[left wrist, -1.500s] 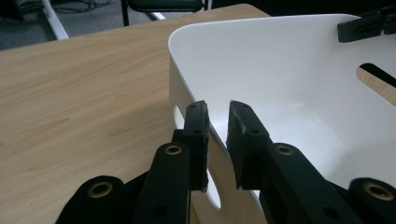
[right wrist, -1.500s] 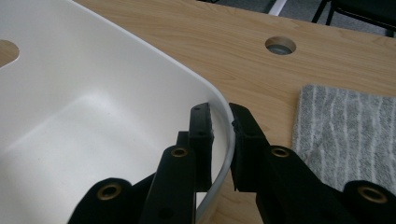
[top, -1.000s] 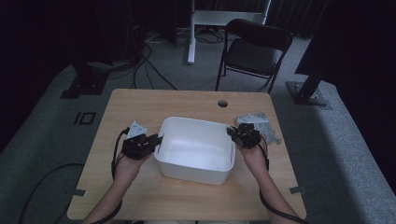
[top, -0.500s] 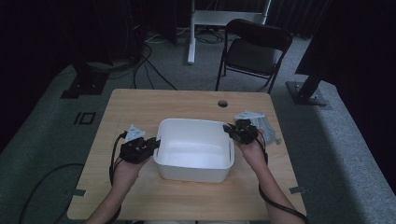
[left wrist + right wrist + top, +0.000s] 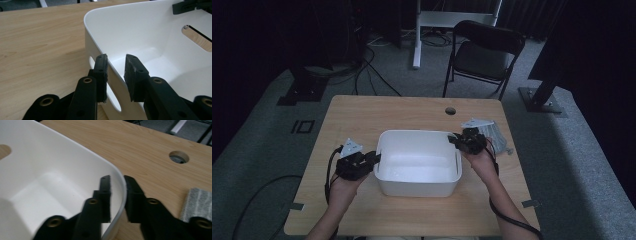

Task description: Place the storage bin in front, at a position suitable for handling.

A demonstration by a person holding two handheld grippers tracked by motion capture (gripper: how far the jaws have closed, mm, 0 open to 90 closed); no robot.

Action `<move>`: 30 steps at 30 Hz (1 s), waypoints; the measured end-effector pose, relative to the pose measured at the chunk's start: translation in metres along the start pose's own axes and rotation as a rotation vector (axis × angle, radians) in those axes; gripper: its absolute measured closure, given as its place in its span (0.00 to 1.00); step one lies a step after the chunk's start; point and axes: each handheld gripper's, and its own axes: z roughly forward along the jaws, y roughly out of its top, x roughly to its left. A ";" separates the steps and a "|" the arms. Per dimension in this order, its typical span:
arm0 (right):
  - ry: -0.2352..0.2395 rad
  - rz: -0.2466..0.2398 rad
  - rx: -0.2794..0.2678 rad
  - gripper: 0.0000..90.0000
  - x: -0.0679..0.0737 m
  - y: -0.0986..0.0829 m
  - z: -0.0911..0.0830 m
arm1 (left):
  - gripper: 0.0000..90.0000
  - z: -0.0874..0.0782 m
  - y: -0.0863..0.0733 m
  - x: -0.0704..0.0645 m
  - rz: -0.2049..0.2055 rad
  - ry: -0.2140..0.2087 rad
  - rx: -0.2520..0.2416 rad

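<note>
White rectangular plastic tub (image 5: 419, 161), mid-tabletop (image 5: 362, 112): we judge it light, stiff and slick, best gripped at its rims, which our left hand-held gripper (image 5: 116, 75) and right hand-held gripper (image 5: 117, 196) straddle, part-open, unclamped.

Right gripper (image 5: 117, 197) with black jaws parted astride the rim of a white plastic tub (image 5: 50, 167), light wooden table (image 5: 140, 147) with round hole (image 5: 178, 156), grey striped cloth (image 5: 198, 203) at right
</note>
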 end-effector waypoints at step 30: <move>-0.055 0.142 0.012 0.71 0.021 -0.022 -0.026 | 0.52 0.053 0.027 0.046 0.016 -0.042 -0.060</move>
